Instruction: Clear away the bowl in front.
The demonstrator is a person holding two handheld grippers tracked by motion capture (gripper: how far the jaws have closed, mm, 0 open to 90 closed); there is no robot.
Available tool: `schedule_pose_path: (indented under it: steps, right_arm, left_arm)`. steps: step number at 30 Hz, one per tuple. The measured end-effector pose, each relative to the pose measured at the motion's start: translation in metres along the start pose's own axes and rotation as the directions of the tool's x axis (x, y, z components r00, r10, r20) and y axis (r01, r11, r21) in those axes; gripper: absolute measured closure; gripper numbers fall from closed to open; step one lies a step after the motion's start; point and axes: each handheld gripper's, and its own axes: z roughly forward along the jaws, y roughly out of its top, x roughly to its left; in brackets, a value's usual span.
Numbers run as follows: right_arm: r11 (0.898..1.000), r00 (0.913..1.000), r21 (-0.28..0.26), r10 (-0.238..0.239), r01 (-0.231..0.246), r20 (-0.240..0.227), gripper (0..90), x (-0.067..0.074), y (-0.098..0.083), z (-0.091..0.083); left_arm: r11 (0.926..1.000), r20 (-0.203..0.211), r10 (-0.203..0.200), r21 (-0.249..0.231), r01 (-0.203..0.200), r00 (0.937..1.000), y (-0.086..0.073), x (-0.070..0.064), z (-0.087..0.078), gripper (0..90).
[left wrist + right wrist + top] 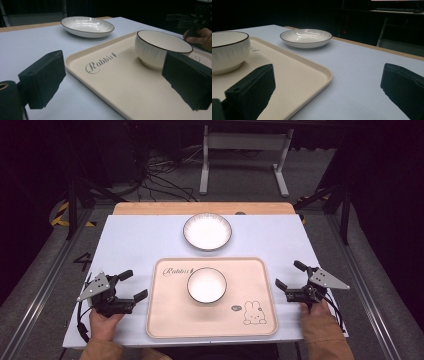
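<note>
Both grippers, left gripper point(131, 284) and right gripper point(288, 275), sit with jaws spread wide at the tray's point(170, 320) two ends, and that bowl point(206, 285) standing mid-tray looks stiff, glossy, slippery and breakable, so I'd pinch its thin rim.

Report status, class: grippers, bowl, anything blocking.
Left gripper and right gripper open, flanking tray. Bowl upright on tray, untouched. Plate behind tray; nothing blocking.

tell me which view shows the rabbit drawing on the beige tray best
The high view: the rabbit drawing sits whole and unobstructed in the near right corner of the beige rectangular tray. In the left gripper view a black jaw covers that corner, leaving a faint trace of print. The right gripper view shows the tray's edge, no drawing.
</note>
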Motion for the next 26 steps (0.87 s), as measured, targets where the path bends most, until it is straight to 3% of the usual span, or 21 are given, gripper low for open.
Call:
schedule_pose_path:
  steps: [4, 8, 11, 26]
  right_arm:
    - [1.0, 1.0, 0.0, 0.001, -0.001, 0.0, 0.3, 0.0, 0.0, -0.0001]
    - [1.0, 1.0, -0.001, 0.0, 0.0, 0.0, 0.3, 0.0, -0.0001, -0.0001]
    - [1.0, 1.0, 0.0, -0.001, 0.001, 0.001, 0.3, 0.0001, 0.0, -0.0002]
    - [1.0, 1.0, 0.0, 0.001, -0.001, 0.001, 0.3, -0.0001, 0.0, -0.0002]
  left_arm:
    - [0.9998, 0.006, -0.017, 0.013, 0.017, 0.9998, -0.0019, 0.0007, 0.001, 5.3]
    - [0.9972, -0.013, -0.063, 0.04, 0.064, 0.9979, -0.0043, 0.0037, 0.0029, 5.2]
    - [0.9964, -0.045, -0.074, 0.038, 0.076, 0.9962, -0.0048, 0.0039, 0.0032, 5.3]
    - [0.997, -0.032, -0.073, 0.021, 0.074, 0.9968, -0.005, 0.0034, 0.0012, 5.1]
